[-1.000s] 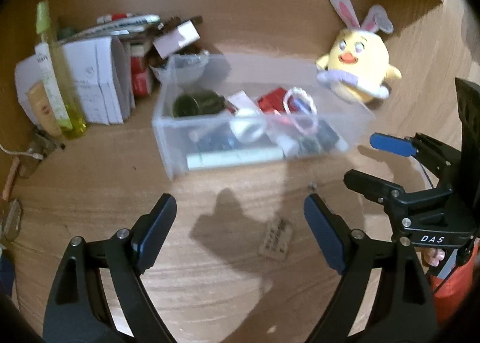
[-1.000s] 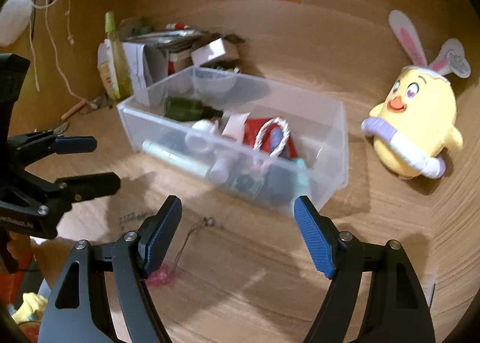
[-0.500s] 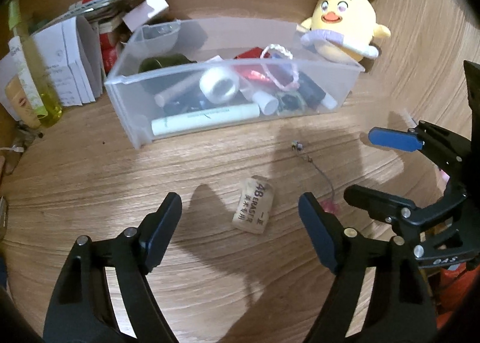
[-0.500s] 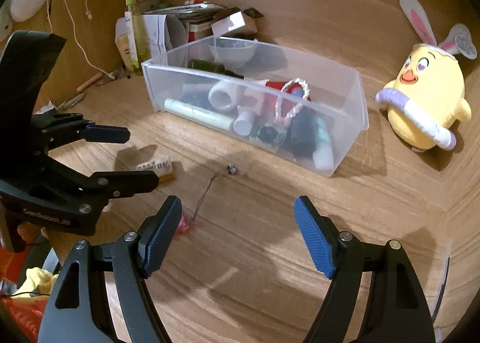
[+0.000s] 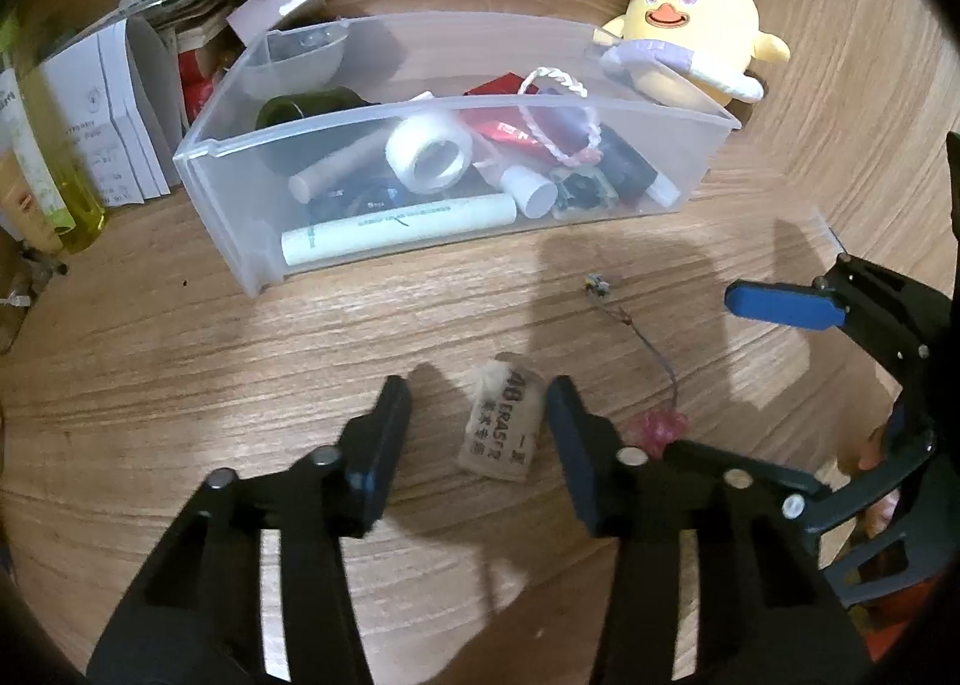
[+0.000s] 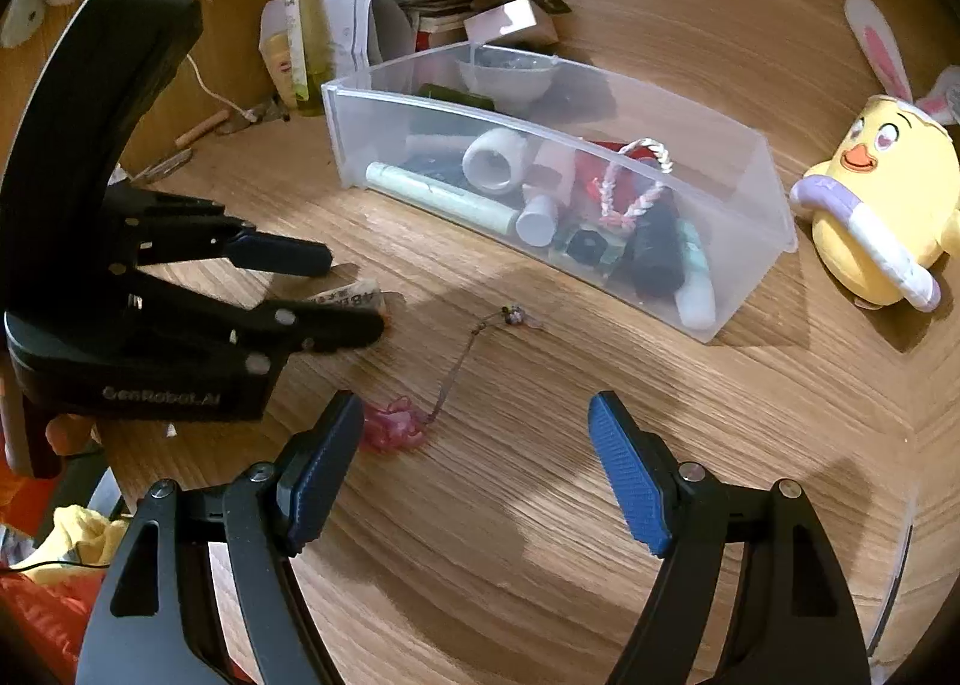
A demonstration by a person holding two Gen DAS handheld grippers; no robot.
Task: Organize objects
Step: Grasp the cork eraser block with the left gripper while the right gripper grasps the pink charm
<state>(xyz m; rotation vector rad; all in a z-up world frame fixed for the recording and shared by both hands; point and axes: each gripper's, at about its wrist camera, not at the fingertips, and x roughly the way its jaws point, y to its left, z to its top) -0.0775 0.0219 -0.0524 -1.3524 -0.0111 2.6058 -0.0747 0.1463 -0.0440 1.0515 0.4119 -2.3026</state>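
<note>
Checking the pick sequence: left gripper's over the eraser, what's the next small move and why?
Probably let the left gripper finish closing. Its jaws are closing with the eraser between them on the table, but a gap shows on each side, so no grip yet. Once it is held, the clear bin just beyond looks the likely drop spot.

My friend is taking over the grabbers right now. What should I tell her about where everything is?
Left gripper: jaws closing around the eraser on the wooden table; pads not yet pressing on it.
Right gripper: open and empty, hanging just past the pink charm and its thin cord.
Clear bin: behind both, already holding a tape roll, tubes and other small items.
Yellow plush chick: on the table beside the bin.
Done: those items in the bin.
Left: probably grip the eraser and drop it in, then the charm.
</note>
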